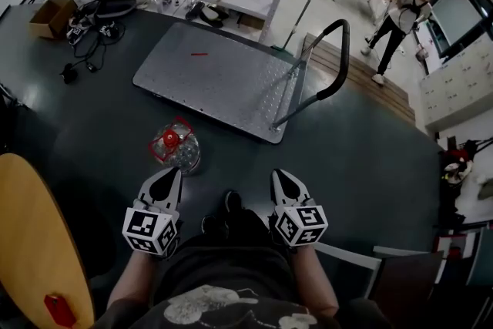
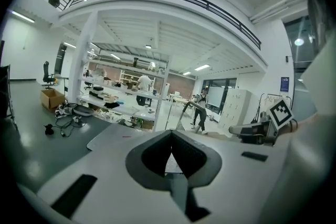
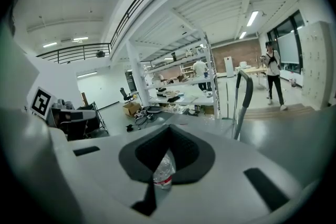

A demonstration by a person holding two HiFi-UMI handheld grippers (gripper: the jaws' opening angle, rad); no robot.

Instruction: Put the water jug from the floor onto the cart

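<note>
The water jug (image 1: 176,147) stands on the floor just ahead of the left gripper (image 1: 171,173), and ahead and to the left of the right gripper (image 1: 280,175). The cart (image 1: 223,77) lies beyond it. The jug is clear plastic; if it is full, I judge it heavy, and its smooth round walls may slip. The red handle (image 1: 170,139) on top seems the best place to take hold, though it shows small here. Both grippers have their jaws closed together, holding nothing and touching nothing.
</note>
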